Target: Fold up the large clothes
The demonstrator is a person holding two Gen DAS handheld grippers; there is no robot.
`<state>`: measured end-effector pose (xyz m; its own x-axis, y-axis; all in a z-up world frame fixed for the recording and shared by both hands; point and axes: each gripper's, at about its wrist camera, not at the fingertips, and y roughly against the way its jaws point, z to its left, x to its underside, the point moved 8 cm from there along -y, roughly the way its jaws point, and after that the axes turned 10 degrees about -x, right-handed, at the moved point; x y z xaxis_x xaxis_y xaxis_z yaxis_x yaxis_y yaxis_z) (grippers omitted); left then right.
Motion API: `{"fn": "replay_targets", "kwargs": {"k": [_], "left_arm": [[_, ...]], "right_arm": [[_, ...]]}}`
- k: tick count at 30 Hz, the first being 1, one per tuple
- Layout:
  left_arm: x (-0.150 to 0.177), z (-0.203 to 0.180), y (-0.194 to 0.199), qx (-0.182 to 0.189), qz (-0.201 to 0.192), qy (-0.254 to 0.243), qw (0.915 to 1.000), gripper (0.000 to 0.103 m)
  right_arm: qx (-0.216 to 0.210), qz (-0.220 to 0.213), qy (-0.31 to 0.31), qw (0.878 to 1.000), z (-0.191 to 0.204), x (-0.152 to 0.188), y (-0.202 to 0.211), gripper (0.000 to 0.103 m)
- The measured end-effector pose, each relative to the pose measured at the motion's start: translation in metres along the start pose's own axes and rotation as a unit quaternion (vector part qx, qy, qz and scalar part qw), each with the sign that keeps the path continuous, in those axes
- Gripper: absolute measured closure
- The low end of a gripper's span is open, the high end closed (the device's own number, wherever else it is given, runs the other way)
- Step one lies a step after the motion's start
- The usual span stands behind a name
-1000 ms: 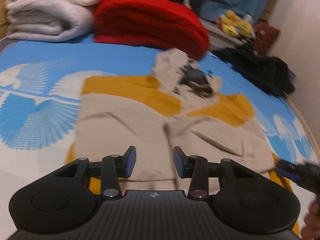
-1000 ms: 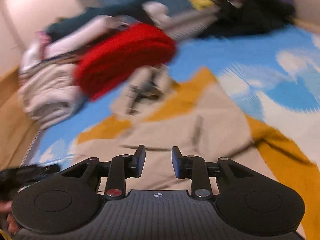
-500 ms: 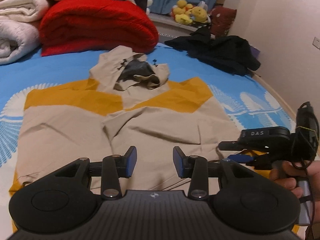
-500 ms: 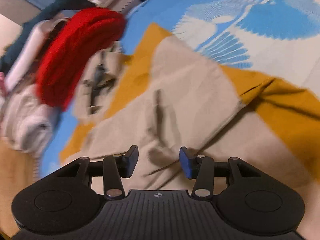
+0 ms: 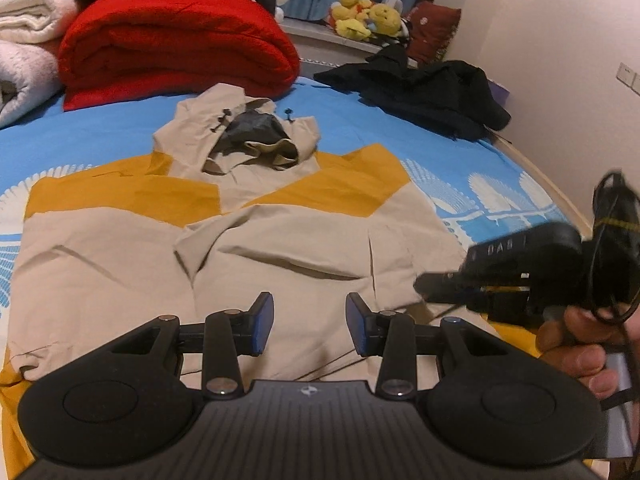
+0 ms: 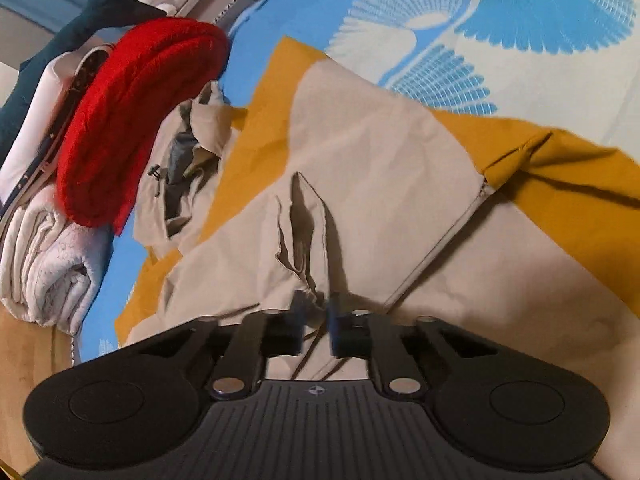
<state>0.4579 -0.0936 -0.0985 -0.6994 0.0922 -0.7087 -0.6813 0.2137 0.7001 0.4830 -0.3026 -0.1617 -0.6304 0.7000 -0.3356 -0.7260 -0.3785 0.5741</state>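
A beige and mustard hooded jacket [image 5: 280, 248] lies spread front-up on the blue patterned bed sheet [image 5: 80, 132], its hood [image 5: 248, 136] toward the far side. My left gripper [image 5: 310, 328] hovers open over the near hem, with nothing pinched between its blue pads. In the left wrist view the right gripper [image 5: 432, 284] comes in from the right, held by a hand [image 5: 576, 344], at the jacket's near right part. In the right wrist view the jacket [image 6: 380, 168] fills the frame. The right gripper's [image 6: 316, 320] jaws are closing, and a puckered fold of beige fabric sits between them beside the zip.
A folded red blanket [image 5: 172, 44] and rolled white towels [image 5: 28, 40] are stacked behind the hood. A black garment [image 5: 432, 92] lies at the bed's far right corner near plush toys [image 5: 364, 16]. A wall [image 5: 560, 60] runs along the right side.
The right gripper's jaws have gone from wide apart to nearly together on a fold of the jacket. Both views have swung and rolled, then settled lower over the hem.
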Motion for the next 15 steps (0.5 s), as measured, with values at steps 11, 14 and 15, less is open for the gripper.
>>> {"fn": "replay_targets", "kwargs": {"k": [11, 14, 15], "left_arm": [[-0.011, -0.016, 0.009, 0.020, -0.054, -0.015, 0.9982, 0.057], [-0.020, -0.002, 0.012, -0.015, -0.074, 0.003, 0.9972, 0.096], [-0.023, 0.008, 0.012, -0.048, -0.075, 0.011, 0.9959, 0.098]], "right_arm": [[-0.294, 0.035, 0.151, 0.943, 0.116, 0.024, 0.031, 0.101], [-0.305, 0.056, 0.153, 0.938, 0.121, 0.032, 0.028, 0.100], [-0.293, 0.052, 0.148, 0.943, 0.117, 0.030, 0.026, 0.098]]}}
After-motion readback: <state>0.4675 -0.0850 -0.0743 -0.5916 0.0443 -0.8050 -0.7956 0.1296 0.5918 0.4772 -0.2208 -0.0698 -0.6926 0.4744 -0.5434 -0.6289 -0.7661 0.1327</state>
